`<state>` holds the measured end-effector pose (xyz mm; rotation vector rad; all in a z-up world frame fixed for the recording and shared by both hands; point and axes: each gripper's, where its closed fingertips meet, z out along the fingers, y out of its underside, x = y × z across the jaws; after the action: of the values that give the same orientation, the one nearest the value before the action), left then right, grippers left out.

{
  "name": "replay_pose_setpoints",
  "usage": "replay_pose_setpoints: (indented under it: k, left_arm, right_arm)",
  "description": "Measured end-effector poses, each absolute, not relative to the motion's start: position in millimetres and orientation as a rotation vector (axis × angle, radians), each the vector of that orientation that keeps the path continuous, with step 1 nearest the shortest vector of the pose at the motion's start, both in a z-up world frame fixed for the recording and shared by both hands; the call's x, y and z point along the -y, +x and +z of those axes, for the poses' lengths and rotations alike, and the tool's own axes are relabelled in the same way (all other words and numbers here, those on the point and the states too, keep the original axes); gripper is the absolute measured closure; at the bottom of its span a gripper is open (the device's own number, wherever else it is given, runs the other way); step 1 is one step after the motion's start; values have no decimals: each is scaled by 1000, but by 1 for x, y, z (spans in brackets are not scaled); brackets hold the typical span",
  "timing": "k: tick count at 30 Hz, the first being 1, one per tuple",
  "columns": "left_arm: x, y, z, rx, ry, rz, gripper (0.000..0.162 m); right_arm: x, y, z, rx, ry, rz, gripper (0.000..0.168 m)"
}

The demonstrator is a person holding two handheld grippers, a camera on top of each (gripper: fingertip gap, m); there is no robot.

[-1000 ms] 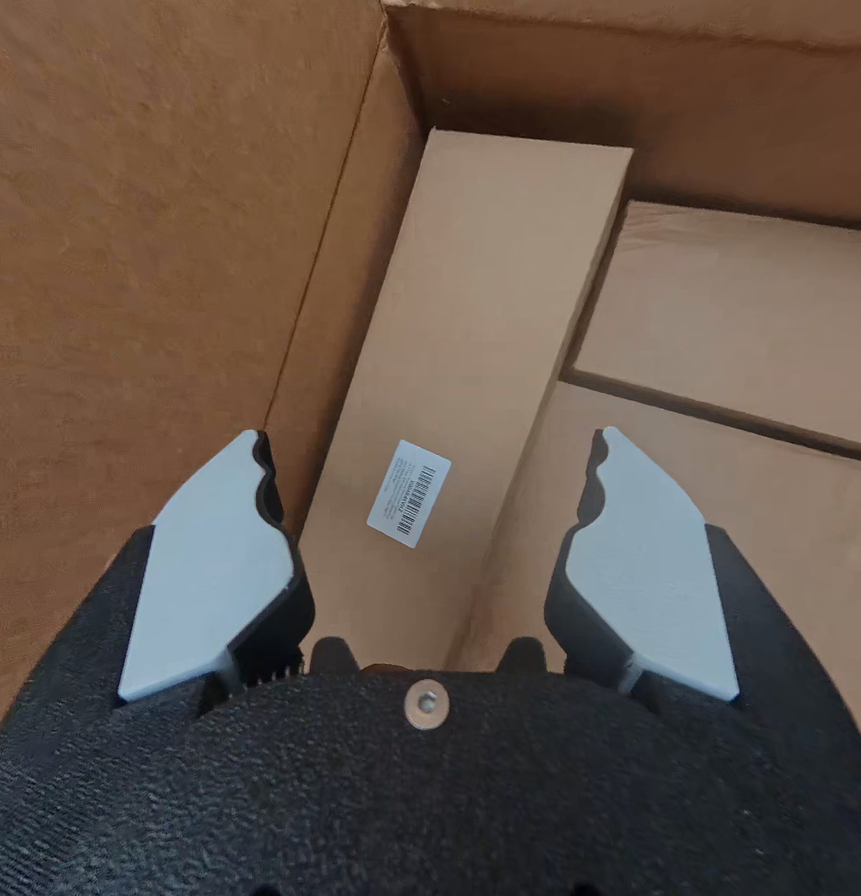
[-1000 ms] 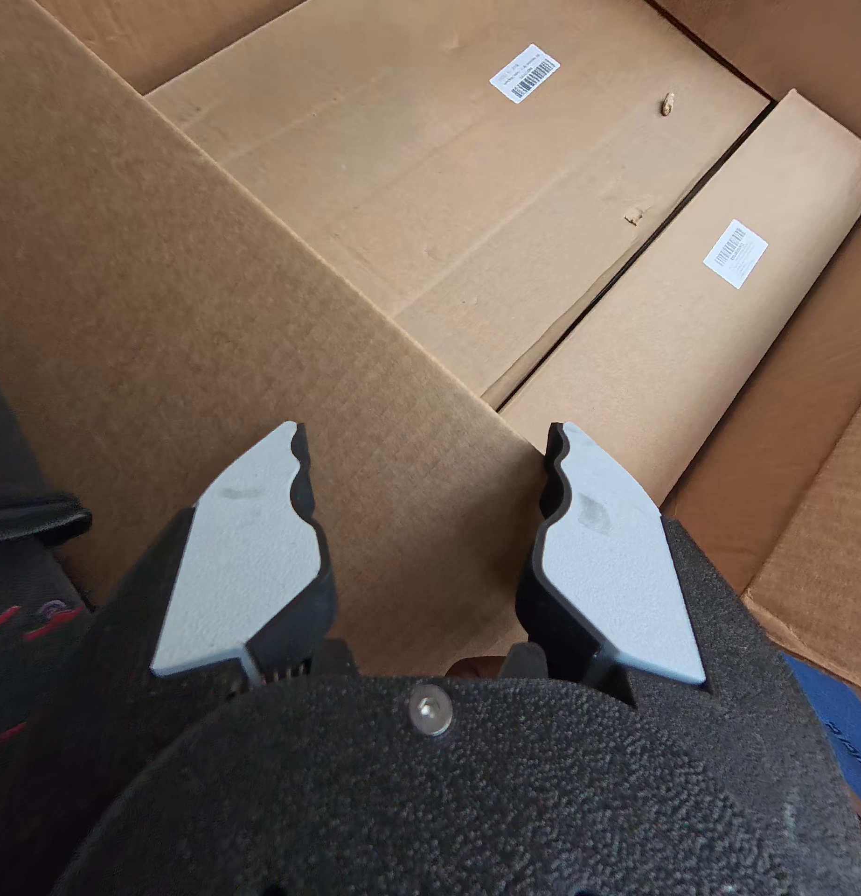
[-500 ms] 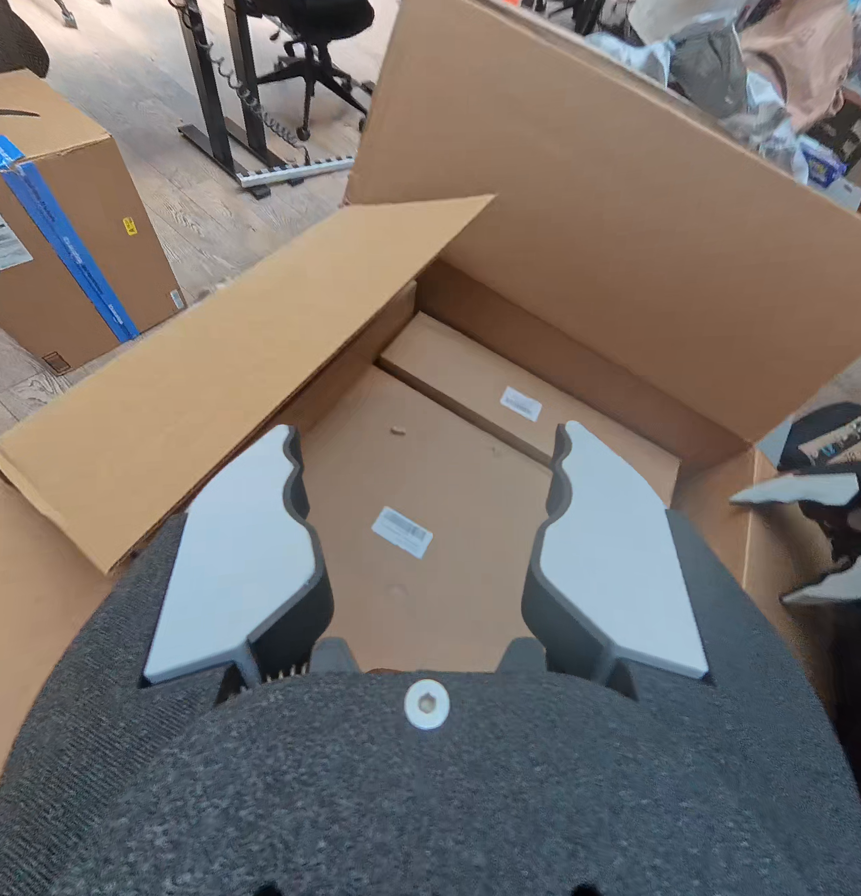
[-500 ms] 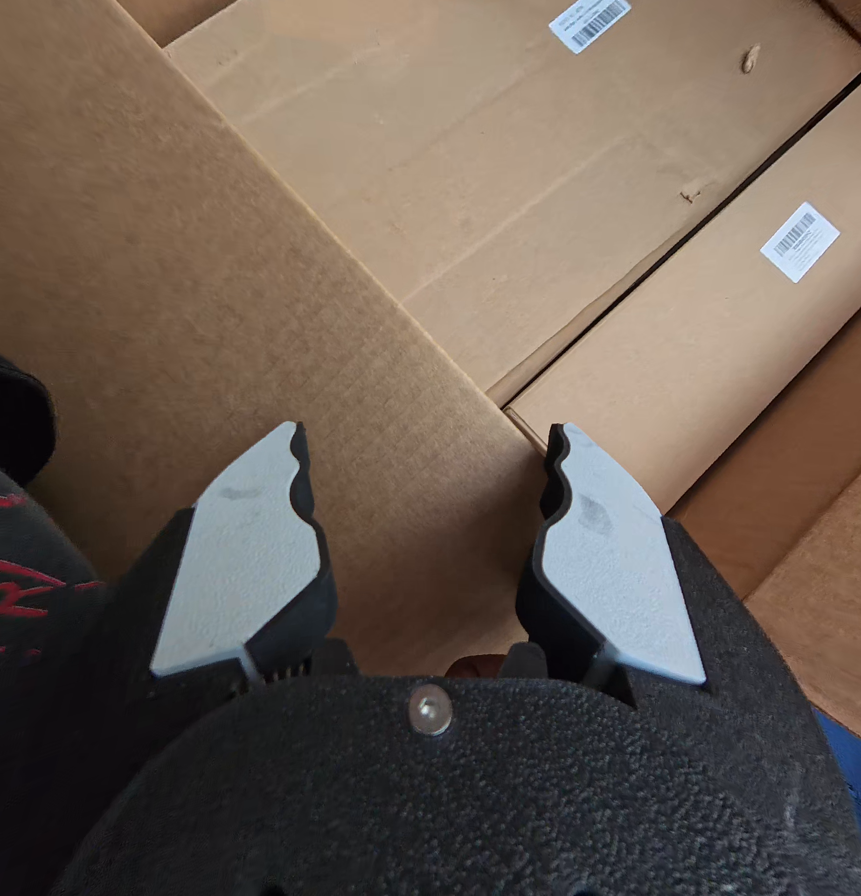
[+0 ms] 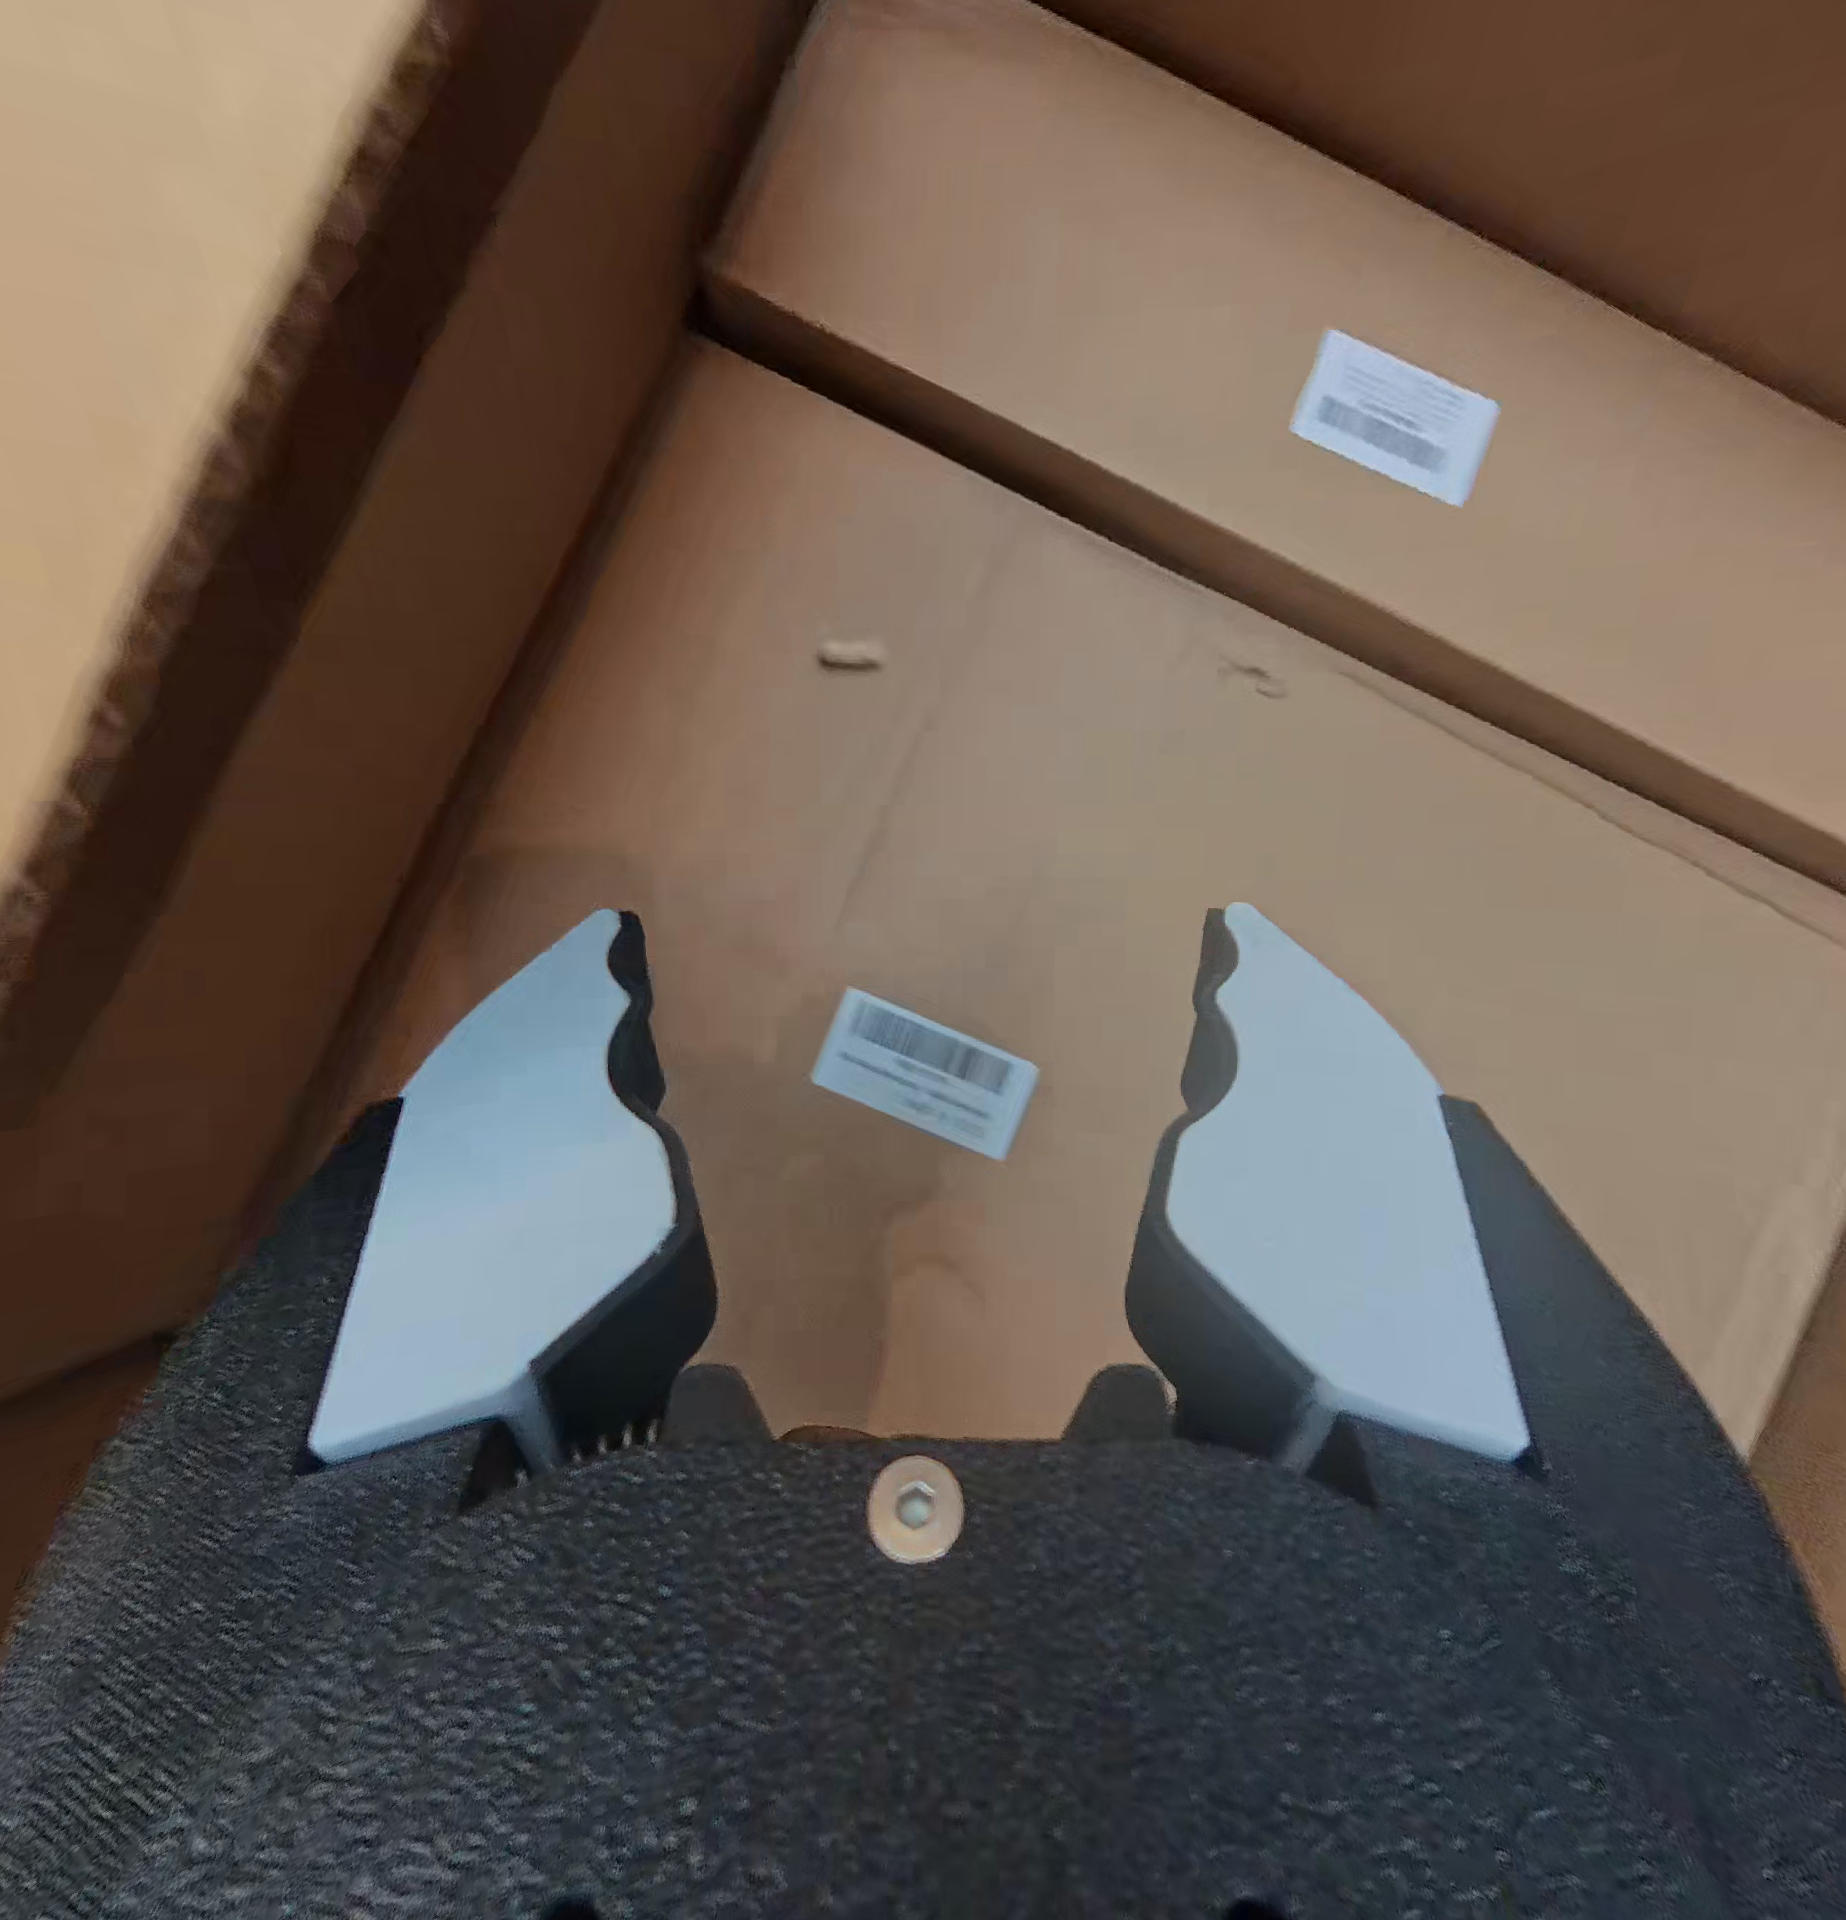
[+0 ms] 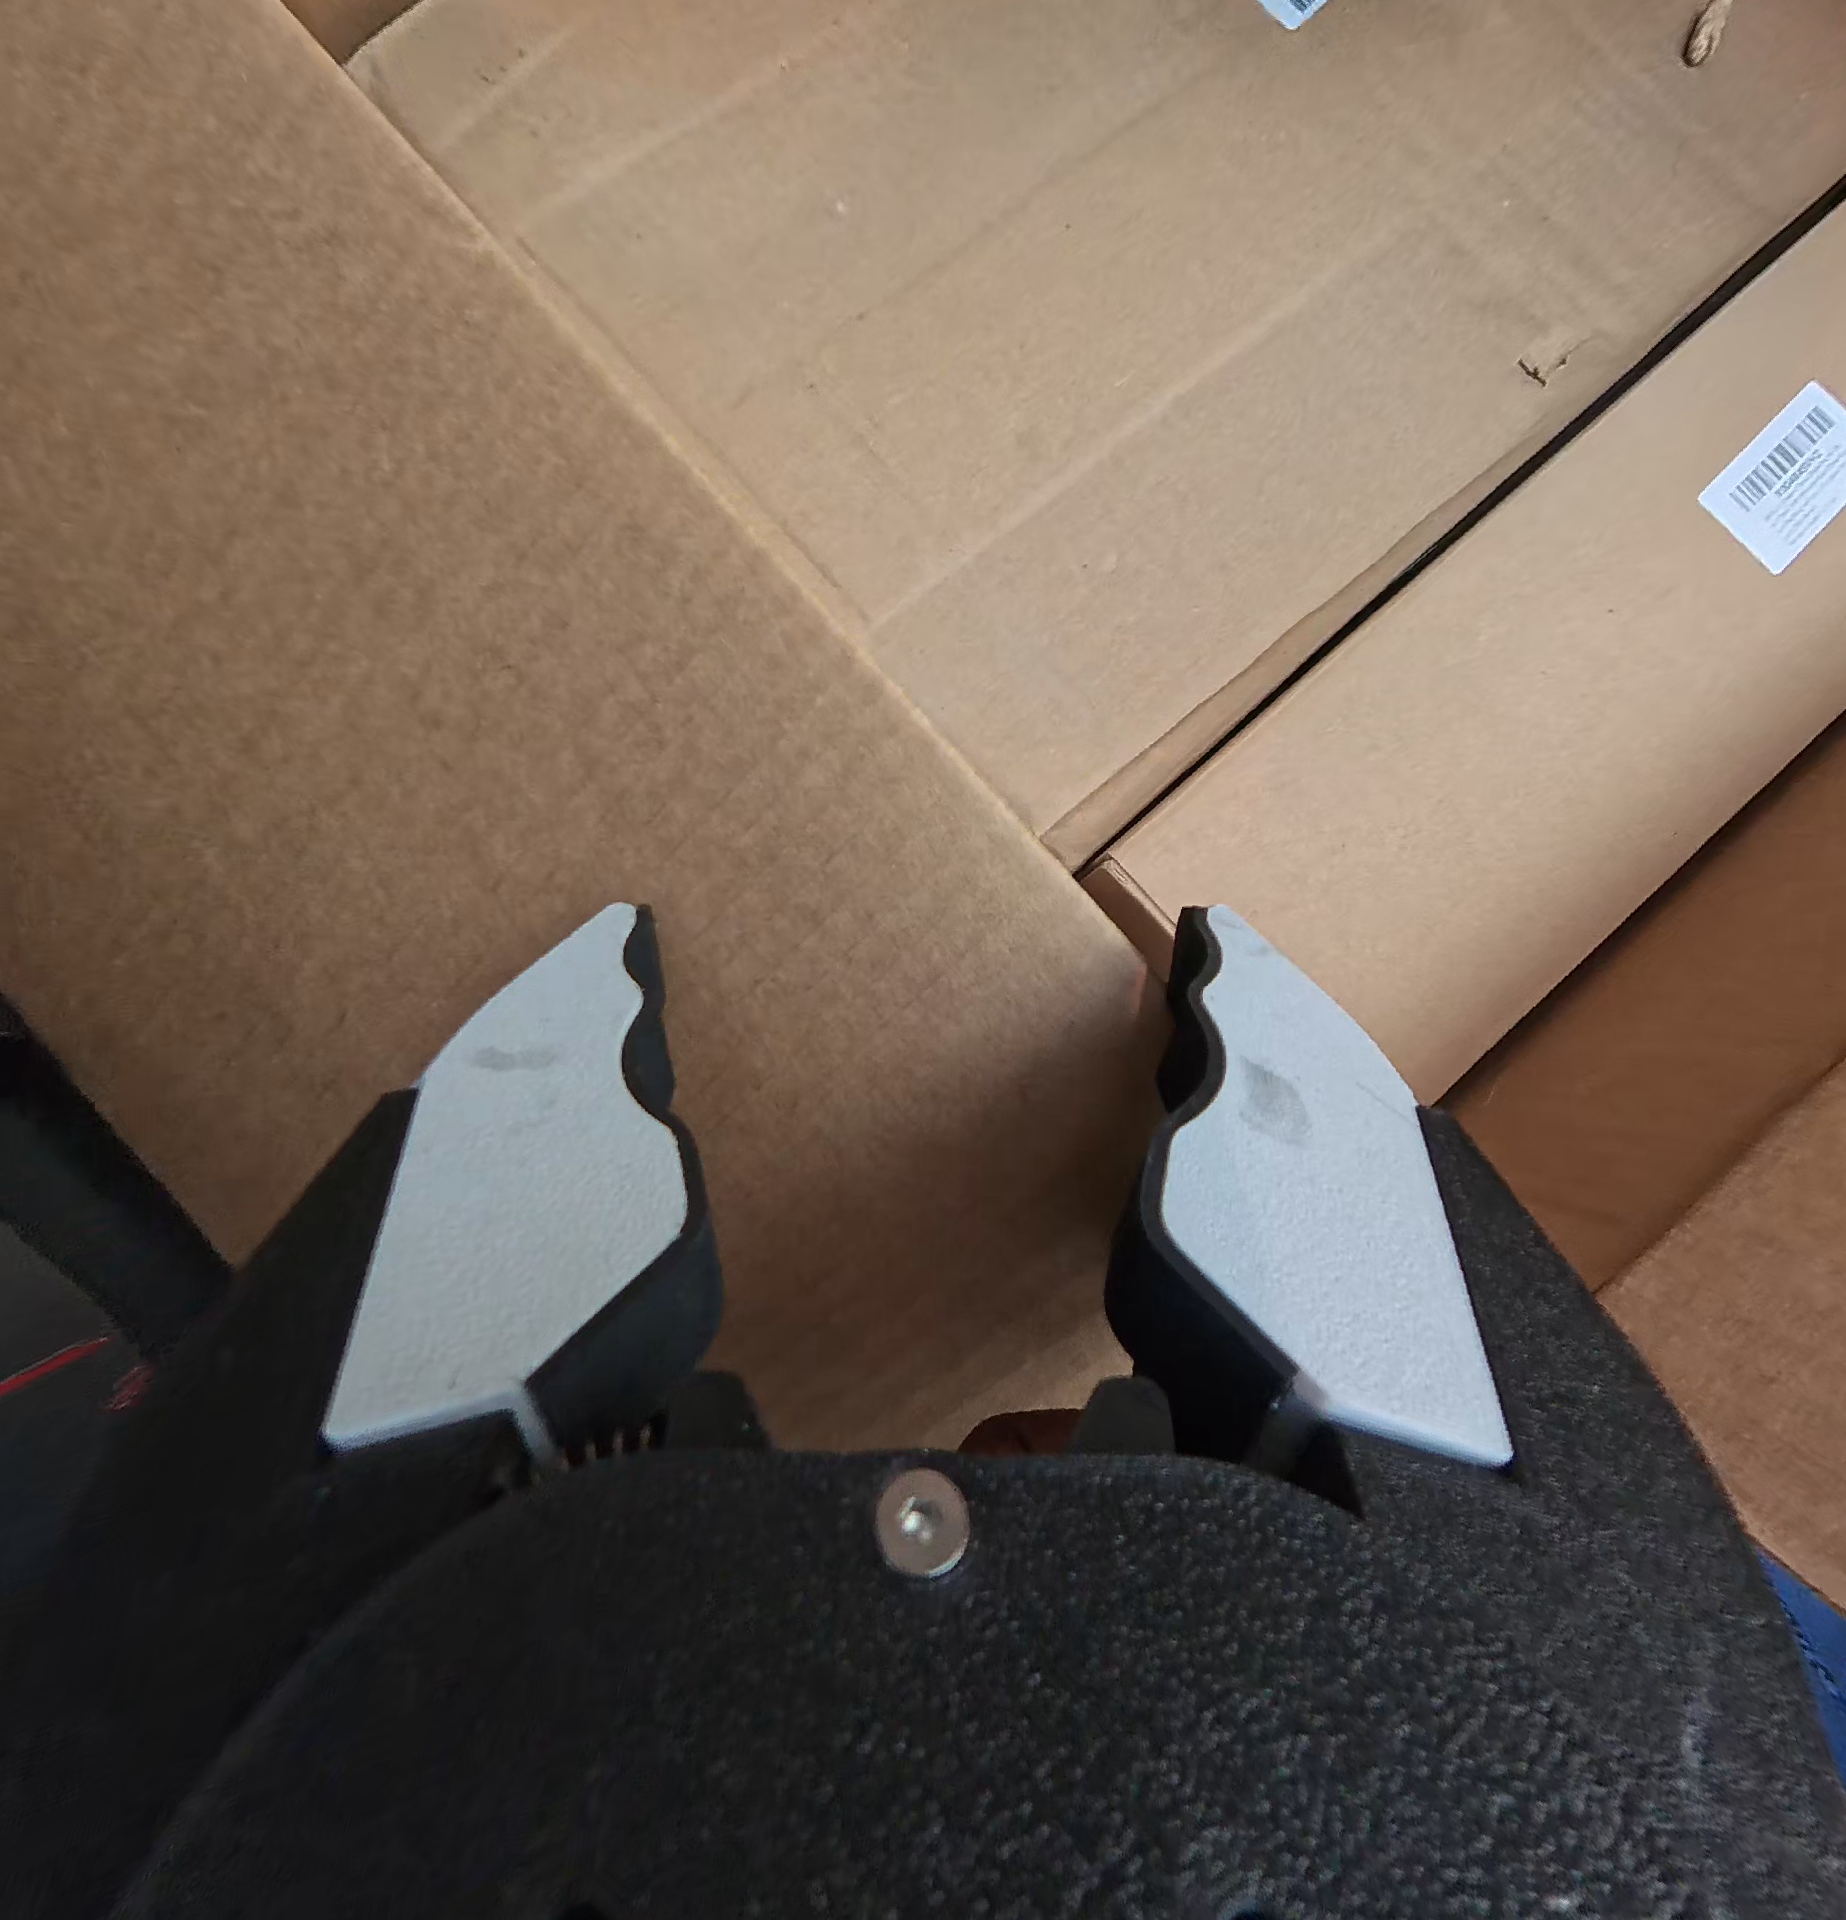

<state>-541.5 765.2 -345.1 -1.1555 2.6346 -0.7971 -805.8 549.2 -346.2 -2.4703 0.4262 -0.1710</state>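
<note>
The left tool (image 5: 919, 935) hangs spread and empty over a wide flat box (image 5: 1002, 831) packed inside a big open carton (image 5: 306, 883); a white barcode label (image 5: 924, 1070) on that box shows in the gap between the fingers (image 5: 524, 1174), not touching them. A long narrow box (image 5: 1210, 343) with its own label (image 5: 1395, 416) lies just beside it, a dark seam between the two. The right tool (image 6: 914, 935) is spread and empty too, poised over a carton flap (image 6: 379, 623) near the corner of the narrow box (image 6: 1470, 727). Both boxes look stiff, smooth and probably weighty, and they sit snug, so a hold likely has to come at an exposed edge or the seam rather than the flat tops. The left view alone shows the carton's inner wall and the wide box's label; it is blurred at the rim. The right view alone shows the flap, a small tear (image 6: 1547, 358) in the wide box (image 6: 1054, 312), and dark cloth (image 6: 25, 1299) at the left.
</note>
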Motion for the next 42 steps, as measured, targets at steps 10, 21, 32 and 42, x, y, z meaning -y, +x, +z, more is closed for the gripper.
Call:
replay_pose_setpoints:
  k: [10,21,32,42]
  left_arm:
    - [-774,-385,-275,-2337,-972,-666,60]
    - [-797,-380,-376,-2814,-819,-99,43]
    - [-805,-368,-403,-2870,-762,138,38]
    - [-810,-367,-411,-2852,-695,257,32]
  right_arm:
    - [-549,-806,-346,-425,-2454,-189,75]
    - [-549,-808,-346,-406,-2460,-172,71]
    - [-548,-809,-345,-383,-2459,-148,71]
    - [-547,-808,-344,-385,-2444,-132,73]
